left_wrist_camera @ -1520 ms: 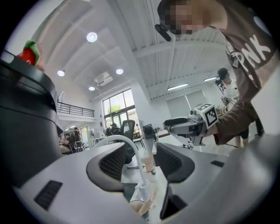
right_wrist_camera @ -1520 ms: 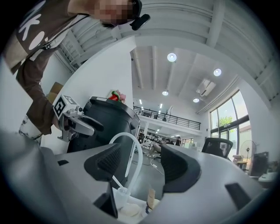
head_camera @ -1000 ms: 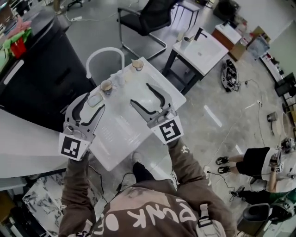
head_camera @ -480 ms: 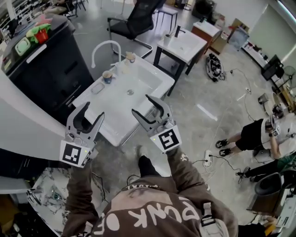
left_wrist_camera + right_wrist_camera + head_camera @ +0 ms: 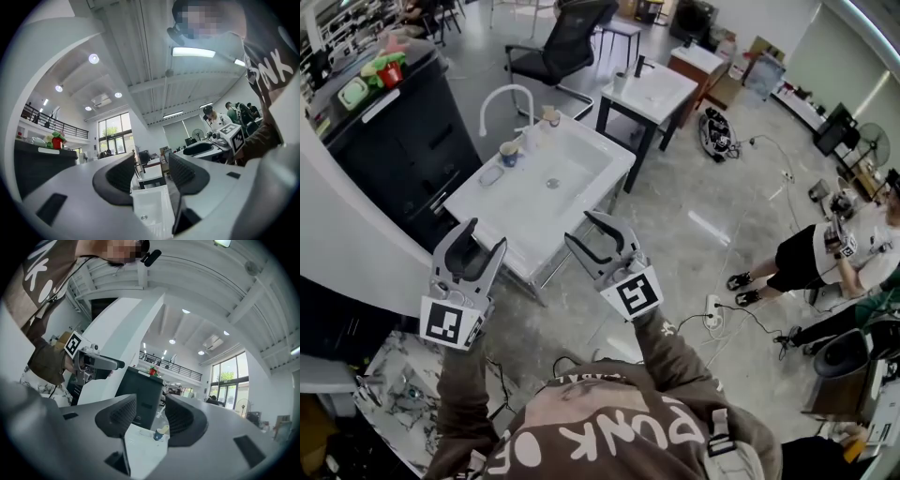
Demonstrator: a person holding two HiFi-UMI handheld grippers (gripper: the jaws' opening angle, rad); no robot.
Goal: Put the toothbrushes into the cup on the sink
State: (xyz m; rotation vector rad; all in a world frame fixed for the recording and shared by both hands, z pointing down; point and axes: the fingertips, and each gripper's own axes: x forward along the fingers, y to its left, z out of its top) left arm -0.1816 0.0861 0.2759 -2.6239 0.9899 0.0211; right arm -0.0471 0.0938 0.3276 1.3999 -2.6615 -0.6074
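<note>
The white sink (image 5: 572, 187) stands ahead of me with an arched faucet (image 5: 504, 97) behind it. A small blue-banded cup (image 5: 508, 153) sits on its far-left rim and a second cup (image 5: 550, 115) at the back. I cannot make out any toothbrush. My left gripper (image 5: 486, 236) is open and empty, held short of the sink's near edge. My right gripper (image 5: 581, 228) is also off the sink, its jaws closing with nothing between them. The left gripper view shows its gripper (image 5: 151, 168) above the sink (image 5: 150, 211). The right gripper (image 5: 151, 411) frames the cup (image 5: 161, 433).
A black cabinet (image 5: 403, 122) stands left of the sink, with a white partition (image 5: 356, 244) nearer me. A second sink table (image 5: 661, 89) and a black chair (image 5: 562, 37) are behind. People (image 5: 825, 253) and floor cables (image 5: 741, 309) are at the right.
Both grippers have drawn back from above the sink toward me, and the sink now lies farther off. The right gripper's jaws have narrowed.
</note>
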